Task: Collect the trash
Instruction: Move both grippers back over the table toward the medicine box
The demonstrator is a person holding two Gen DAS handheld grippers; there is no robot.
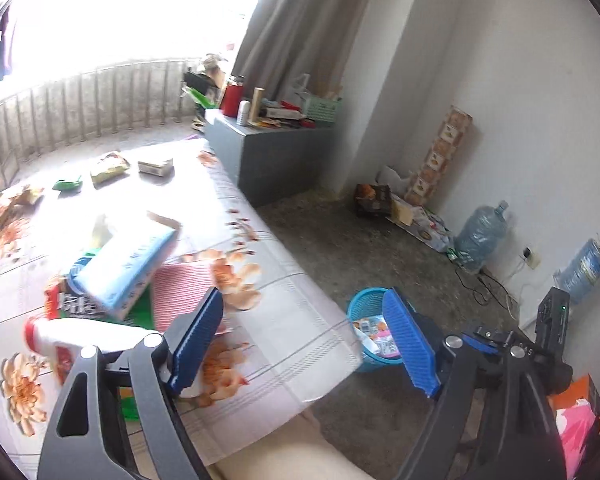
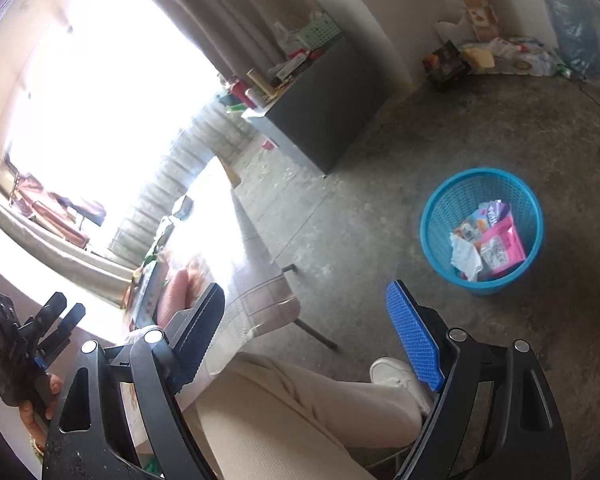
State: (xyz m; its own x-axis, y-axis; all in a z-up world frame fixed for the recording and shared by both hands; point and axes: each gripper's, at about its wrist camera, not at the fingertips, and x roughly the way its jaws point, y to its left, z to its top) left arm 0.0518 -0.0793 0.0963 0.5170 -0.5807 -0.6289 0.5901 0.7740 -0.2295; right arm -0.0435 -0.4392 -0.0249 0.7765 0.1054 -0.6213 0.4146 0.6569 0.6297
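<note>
In the left wrist view, trash lies on a table with a floral cloth (image 1: 292,320): a blue and white box (image 1: 124,268), a white bottle with a red cap (image 1: 80,338), a yellow snack packet (image 1: 109,166), a small carton (image 1: 155,166) and a green wrapper (image 1: 66,184). My left gripper (image 1: 304,300) is open and holds nothing, above the table's near corner. The blue mesh wastebasket (image 1: 360,306) stands on the floor beyond, partly hidden by one finger. My right gripper (image 2: 306,292) is open and holds nothing, over the floor left of the wastebasket (image 2: 440,212), which holds a pink packet (image 2: 504,246) and crumpled wrappers.
A grey cabinet (image 1: 268,152) loaded with bottles and boxes stands past the table's far end. Water jugs (image 1: 480,236), cables and boxes line the wall. The person's leg in beige trousers (image 2: 300,412) and a white shoe (image 2: 396,374) lie below the right gripper.
</note>
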